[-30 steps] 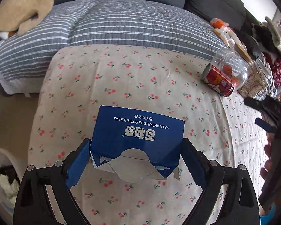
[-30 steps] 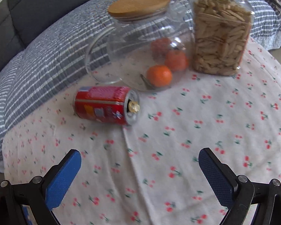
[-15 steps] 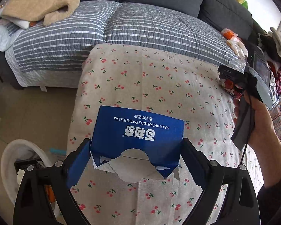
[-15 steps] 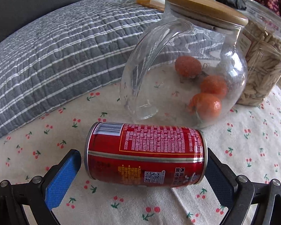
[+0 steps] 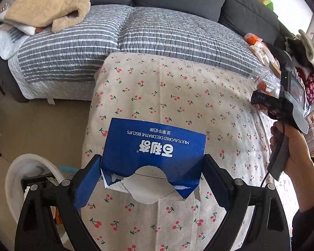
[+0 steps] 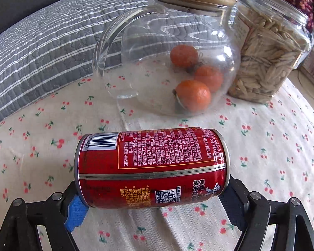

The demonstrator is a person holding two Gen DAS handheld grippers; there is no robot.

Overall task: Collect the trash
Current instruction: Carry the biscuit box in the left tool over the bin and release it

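Left wrist view shows the left gripper (image 5: 152, 179) clamping the torn blue biscuit box (image 5: 155, 146) by its sides, held above the cherry-print tablecloth (image 5: 178, 96), probably for the white bin (image 5: 16, 167) beside that cloth. On the cloth, the right gripper (image 6: 155, 200) has closed on the red can's (image 6: 150, 167) two ends, since it lies sideways.
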